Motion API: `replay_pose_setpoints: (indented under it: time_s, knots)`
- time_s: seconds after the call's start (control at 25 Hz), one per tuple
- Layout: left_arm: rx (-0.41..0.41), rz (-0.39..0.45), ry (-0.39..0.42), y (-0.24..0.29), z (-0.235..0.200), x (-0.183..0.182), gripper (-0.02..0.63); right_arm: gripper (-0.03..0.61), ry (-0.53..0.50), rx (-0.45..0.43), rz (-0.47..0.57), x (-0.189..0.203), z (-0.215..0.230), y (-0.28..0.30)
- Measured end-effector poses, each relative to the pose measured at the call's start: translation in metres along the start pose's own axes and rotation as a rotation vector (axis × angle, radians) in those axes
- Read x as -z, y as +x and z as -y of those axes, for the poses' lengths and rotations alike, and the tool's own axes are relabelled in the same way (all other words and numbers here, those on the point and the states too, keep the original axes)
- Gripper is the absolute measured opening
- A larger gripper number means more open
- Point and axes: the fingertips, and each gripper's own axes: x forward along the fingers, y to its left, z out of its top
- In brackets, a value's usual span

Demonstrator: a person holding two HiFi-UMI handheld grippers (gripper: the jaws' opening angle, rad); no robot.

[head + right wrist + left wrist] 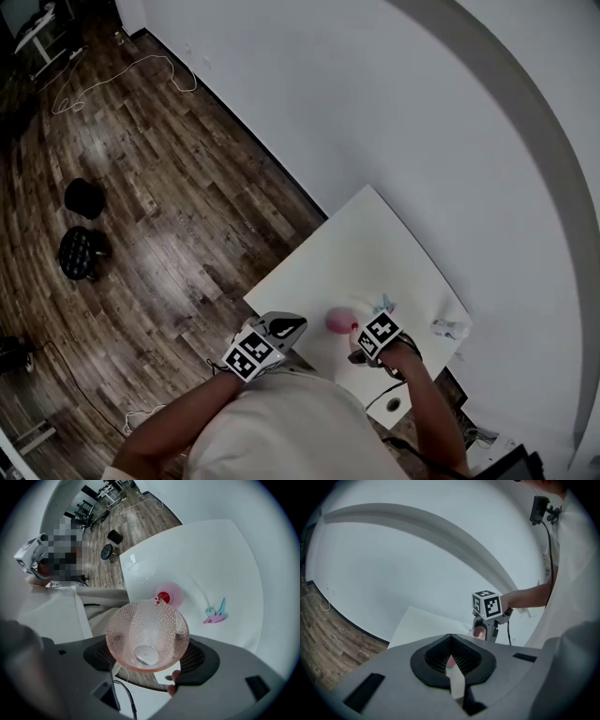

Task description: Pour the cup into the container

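**White counter (375, 234), cup tipped toward the container**

The counter stands against a pale wall, with wood floor (141, 206) beside it. My right gripper (151, 660) pinches a pink dimpled cup (147, 630) from both sides. The cup is tilted so that its mouth faces that gripper's camera. Just past the cup's far rim, ahead of the gripper, the pink container (168, 595) sits on the counter with something red inside. A few small pieces (158, 600) cling at the rim. A small pink and teal thing (215, 613) lies off to that gripper's right. My left gripper (451, 657) is pressed together on nothing and sits well back from the right one.
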Motion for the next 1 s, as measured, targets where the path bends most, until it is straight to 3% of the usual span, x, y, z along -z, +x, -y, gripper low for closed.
replay_pose_setpoints:
  time_s: [1.0]
  knots:
    - [0.005, 0.002, 0.001, 0.0047, -0.0054, 0.0036, 0.011, 0.37, 0.014, -0.031, -0.037, 0.0016, -0.0033, 0.001]
